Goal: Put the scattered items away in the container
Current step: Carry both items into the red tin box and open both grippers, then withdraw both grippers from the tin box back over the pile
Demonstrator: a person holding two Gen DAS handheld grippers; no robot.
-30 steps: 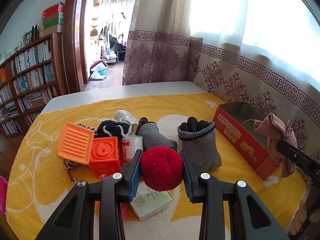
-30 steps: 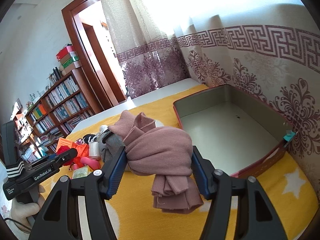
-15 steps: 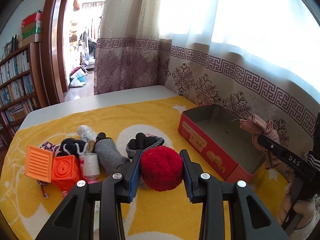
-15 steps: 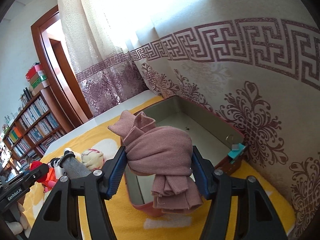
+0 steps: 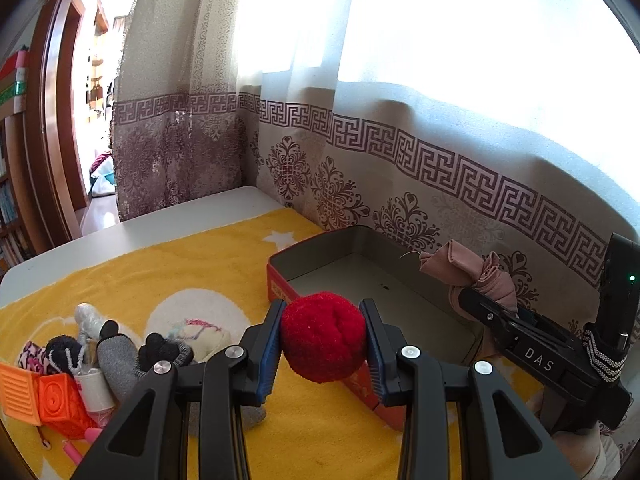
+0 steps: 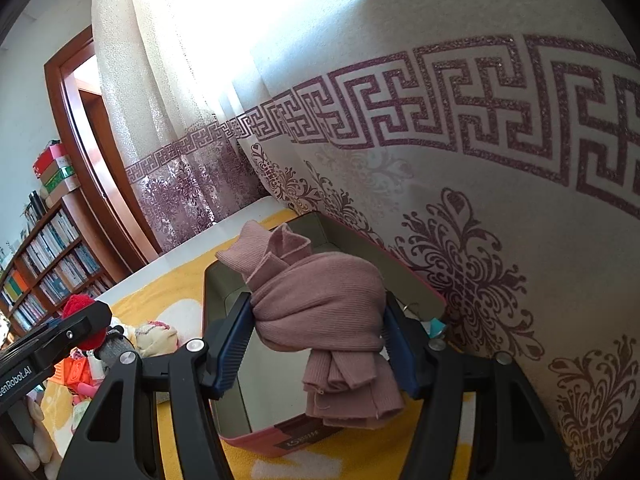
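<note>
My left gripper is shut on a red pom-pom ball and holds it in the air over the near left wall of the red tin box. My right gripper is shut on a knotted pink cloth and holds it above the open tin, whose grey floor is bare. The right gripper with the pink cloth also shows in the left wrist view over the tin's right side. The left gripper and red ball show at the left of the right wrist view.
A heap lies on the yellow blanket left of the tin: grey socks, orange blocks, a small white can, a cream knitted item. A patterned curtain hangs right behind the tin. Bookshelves and a doorway stand far left.
Both grippers have moved toward the tin with their loads. The left one has left the heap and now hangs at the tin's left wall; the right one is now over the tin.
</note>
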